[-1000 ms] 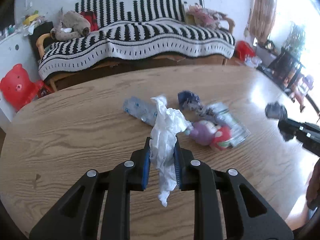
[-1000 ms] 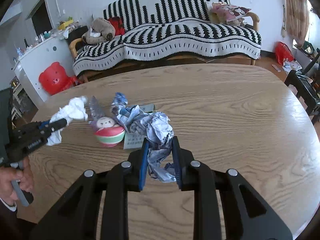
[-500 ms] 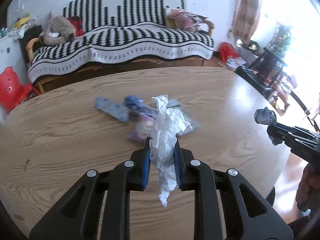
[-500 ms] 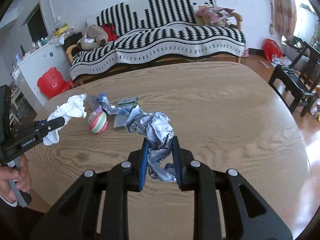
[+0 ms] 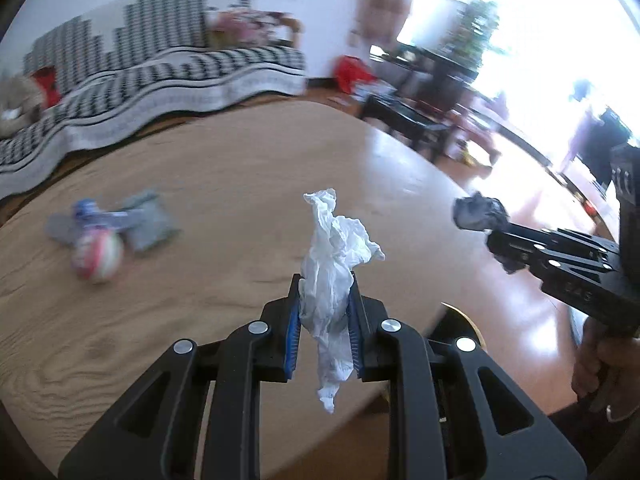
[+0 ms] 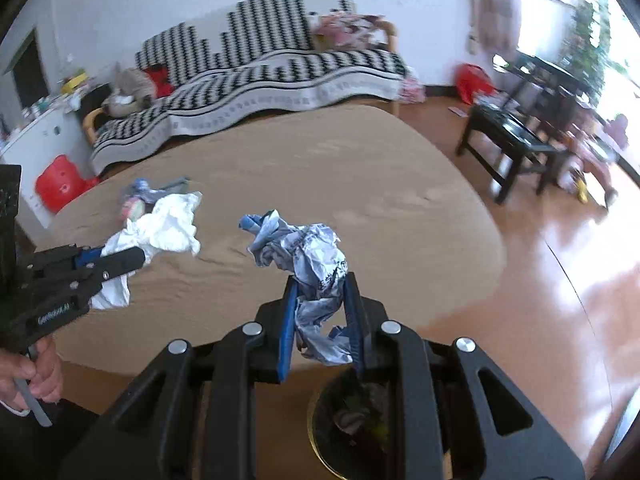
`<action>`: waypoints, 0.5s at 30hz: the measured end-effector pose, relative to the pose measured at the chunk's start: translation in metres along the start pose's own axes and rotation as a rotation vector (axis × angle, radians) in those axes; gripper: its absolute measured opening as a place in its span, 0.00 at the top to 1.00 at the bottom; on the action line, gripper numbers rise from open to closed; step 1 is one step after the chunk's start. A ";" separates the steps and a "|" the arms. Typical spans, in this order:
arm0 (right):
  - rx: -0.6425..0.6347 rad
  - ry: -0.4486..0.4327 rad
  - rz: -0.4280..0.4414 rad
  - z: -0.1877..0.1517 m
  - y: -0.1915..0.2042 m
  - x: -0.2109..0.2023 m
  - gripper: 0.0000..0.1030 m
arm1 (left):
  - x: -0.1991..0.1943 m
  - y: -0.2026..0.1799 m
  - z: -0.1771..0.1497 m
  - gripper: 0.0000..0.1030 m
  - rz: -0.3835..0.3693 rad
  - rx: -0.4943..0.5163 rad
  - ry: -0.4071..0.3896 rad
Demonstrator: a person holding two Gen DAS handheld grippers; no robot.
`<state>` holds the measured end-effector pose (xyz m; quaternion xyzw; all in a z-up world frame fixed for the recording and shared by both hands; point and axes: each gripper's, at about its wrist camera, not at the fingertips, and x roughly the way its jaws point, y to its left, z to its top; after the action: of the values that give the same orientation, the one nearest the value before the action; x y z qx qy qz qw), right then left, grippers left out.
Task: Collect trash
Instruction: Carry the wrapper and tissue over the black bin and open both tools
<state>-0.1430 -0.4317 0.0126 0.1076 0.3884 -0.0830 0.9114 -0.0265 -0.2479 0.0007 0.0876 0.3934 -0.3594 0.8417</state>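
While the left hand-held gripper [image 5: 324,320] is clamped on white tissue [image 5: 334,248] and the right hand-held gripper [image 6: 320,320] on crumpled paper [image 6: 308,256] above the bin [image 6: 356,420], more litter [image 5: 108,228] remains far left on the desk [image 5: 224,184].

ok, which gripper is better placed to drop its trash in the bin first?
Right, probably. The right gripper, clamping crumpled printed paper, sits almost over the bin; the left gripper, holding white tissue, hangs over the table.

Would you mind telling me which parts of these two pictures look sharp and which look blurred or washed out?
Left wrist view: the tissue in the left claw is sharp, the sofa and table are smeared, and the window is blown out. Right wrist view: the crumpled wrapper is crisp, the background blurred.
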 end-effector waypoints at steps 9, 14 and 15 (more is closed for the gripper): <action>0.153 0.039 -0.095 -0.061 -0.081 -0.037 0.77 | 0.049 -0.109 -0.021 0.81 -0.152 0.131 0.078; 0.216 0.071 -0.125 -0.088 -0.109 -0.048 0.77 | 0.069 -0.141 -0.033 0.81 -0.194 0.179 0.124; 0.225 0.081 -0.128 -0.092 -0.112 -0.048 0.77 | 0.073 -0.144 -0.035 0.81 -0.200 0.185 0.133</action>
<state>-0.2654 -0.5125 -0.0295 0.1875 0.4191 -0.1799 0.8700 -0.1126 -0.3762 -0.0558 0.1488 0.4204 -0.4697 0.7619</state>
